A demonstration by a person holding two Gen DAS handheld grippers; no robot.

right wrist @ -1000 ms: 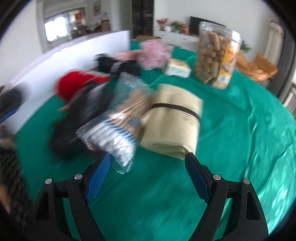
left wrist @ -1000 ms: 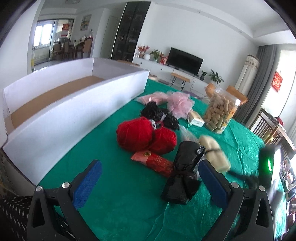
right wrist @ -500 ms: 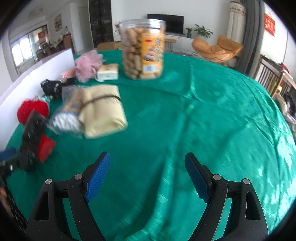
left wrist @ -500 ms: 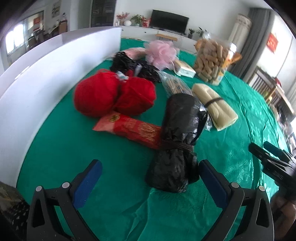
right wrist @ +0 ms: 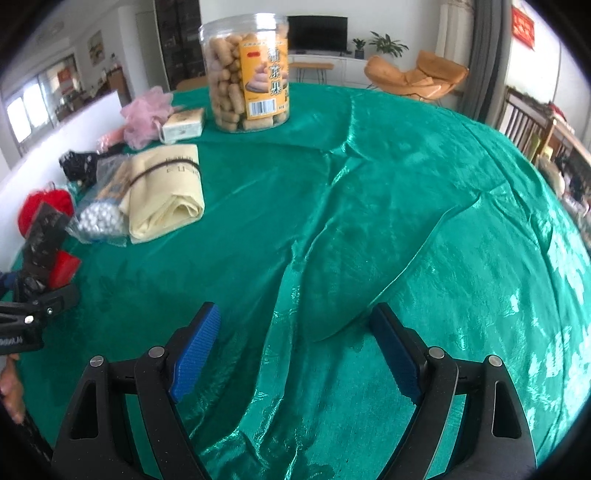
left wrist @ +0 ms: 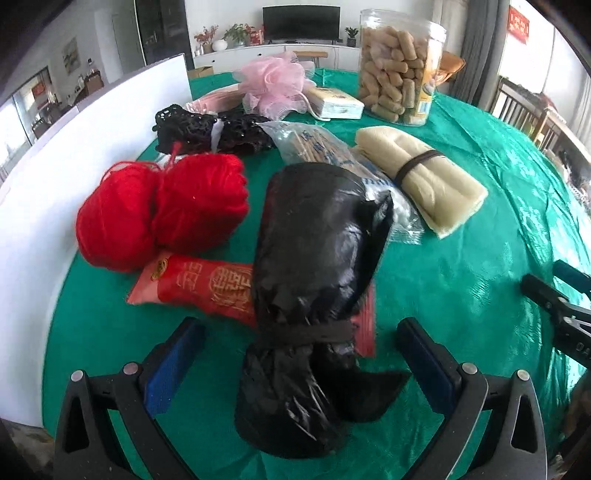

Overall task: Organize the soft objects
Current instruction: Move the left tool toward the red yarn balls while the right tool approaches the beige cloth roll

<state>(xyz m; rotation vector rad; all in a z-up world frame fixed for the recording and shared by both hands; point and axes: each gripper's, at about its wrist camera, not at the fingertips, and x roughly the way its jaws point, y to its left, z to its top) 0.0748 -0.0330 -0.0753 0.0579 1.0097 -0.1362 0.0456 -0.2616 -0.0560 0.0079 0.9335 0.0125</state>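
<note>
A shiny green cloth (right wrist: 388, 206) covers the table, creased into long ridges that run from 12 o'clock toward 6 in the right wrist view. Behind it lies a living room: a dark television (right wrist: 317, 33) on a low white cabinet, an orange chair (right wrist: 413, 79) at about 1 o'clock, grey curtains and a red hanging on the right wall.

The left gripper (left wrist: 299, 354) stands wide open, its blue pads on either side of the tied tail of a black plastic bundle (left wrist: 317, 258) — neither pad touches it. The bundle lies across a red packet (left wrist: 199, 284) with gold characters. At 10 o'clock from it sit two red yarn balls (left wrist: 162, 210), close against the white wall of a box (left wrist: 74, 155). Further back, at 11 to 12 o'clock, are a black lace piece (left wrist: 207, 131), a clear bag of cotton swabs (left wrist: 332, 155), a pink mesh puff (left wrist: 273, 83) and a small tissue pack (left wrist: 336, 105). A cream cloth roll (left wrist: 421, 177) bound with a dark band lies at 1 o'clock, and a clear jar of biscuits (left wrist: 399, 62) stands beyond it.

The right gripper (right wrist: 295, 347) is also spread wide and holds nothing — it hangs over bare cloth, well apart from the objects at its 10 o'clock.
</note>
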